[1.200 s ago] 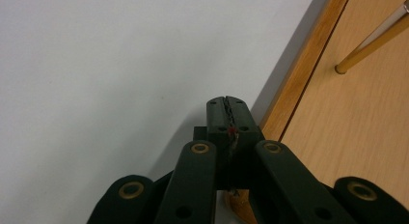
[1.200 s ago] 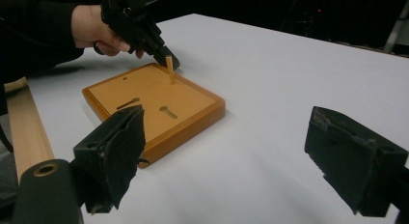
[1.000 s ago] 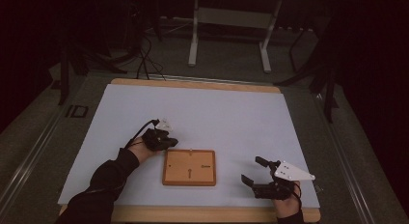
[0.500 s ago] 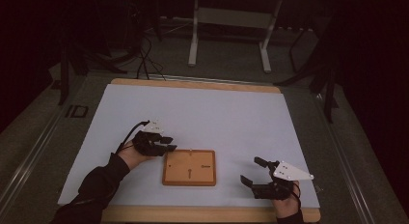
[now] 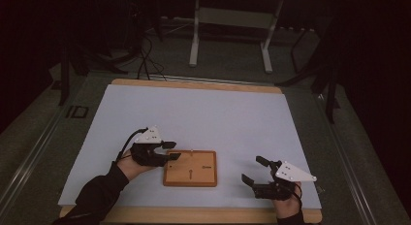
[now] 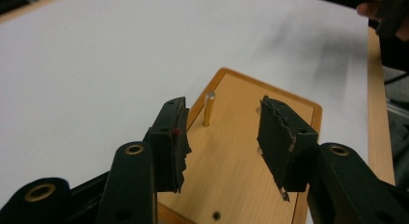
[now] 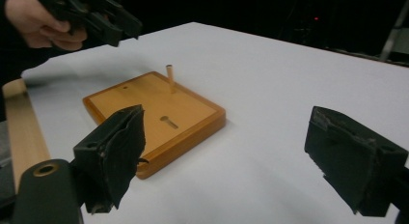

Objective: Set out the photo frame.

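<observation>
Both claws released — left claw (image 5: 170, 151) over board (image 5: 190, 168) edge, right claw (image 5: 253, 170) apart.

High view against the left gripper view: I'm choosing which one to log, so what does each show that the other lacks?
High view alone: the whole white mat on the table, both forearms, the right gripper open and apart from the wooden board, and metal frame legs on the floor beyond.

Left gripper view alone: a close look at the upright peg near the board's far edge, seen between the left gripper's open jaws, plus a small hole in the board.

Both: board, mat, left gripper.
</observation>
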`<state>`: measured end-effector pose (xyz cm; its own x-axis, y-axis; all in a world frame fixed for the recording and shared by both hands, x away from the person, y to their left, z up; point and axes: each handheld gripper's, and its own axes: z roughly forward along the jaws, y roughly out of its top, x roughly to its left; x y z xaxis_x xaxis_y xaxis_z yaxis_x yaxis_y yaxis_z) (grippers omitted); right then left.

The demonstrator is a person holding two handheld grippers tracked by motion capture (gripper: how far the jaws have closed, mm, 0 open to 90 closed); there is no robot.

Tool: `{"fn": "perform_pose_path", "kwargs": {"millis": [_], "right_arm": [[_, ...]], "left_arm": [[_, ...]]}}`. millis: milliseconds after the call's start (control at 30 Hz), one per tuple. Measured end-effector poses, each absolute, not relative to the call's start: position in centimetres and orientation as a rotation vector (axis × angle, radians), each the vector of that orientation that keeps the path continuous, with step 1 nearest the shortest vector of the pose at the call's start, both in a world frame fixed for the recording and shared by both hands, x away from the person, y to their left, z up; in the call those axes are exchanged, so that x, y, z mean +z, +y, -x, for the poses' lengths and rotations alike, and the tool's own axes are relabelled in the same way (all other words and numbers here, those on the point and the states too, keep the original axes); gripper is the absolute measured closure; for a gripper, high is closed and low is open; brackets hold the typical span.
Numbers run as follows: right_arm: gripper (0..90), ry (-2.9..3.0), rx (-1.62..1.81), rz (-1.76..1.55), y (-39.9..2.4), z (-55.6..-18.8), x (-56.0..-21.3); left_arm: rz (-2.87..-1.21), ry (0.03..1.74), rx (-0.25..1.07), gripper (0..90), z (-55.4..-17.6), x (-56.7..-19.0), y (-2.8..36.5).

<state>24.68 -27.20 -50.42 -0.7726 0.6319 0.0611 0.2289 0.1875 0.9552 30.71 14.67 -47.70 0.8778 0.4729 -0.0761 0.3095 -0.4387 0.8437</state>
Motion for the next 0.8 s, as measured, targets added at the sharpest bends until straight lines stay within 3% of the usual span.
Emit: {"fn": "perform_pose_path", "kwargs": {"millis": [500,800], "right_arm": [[14.0,2.166,1.597,-0.801,-26.9,-24.7,-50.6],[14.0,2.183,1.582,-0.789,-26.9,-24.6,-50.7]], "left_arm": [[-2.117,0.595,0.216,54.2,-31.0,-50.1,12.1],[-2.102,0.622,0.246,61.0,-32.9,-51.2,10.7]]}}
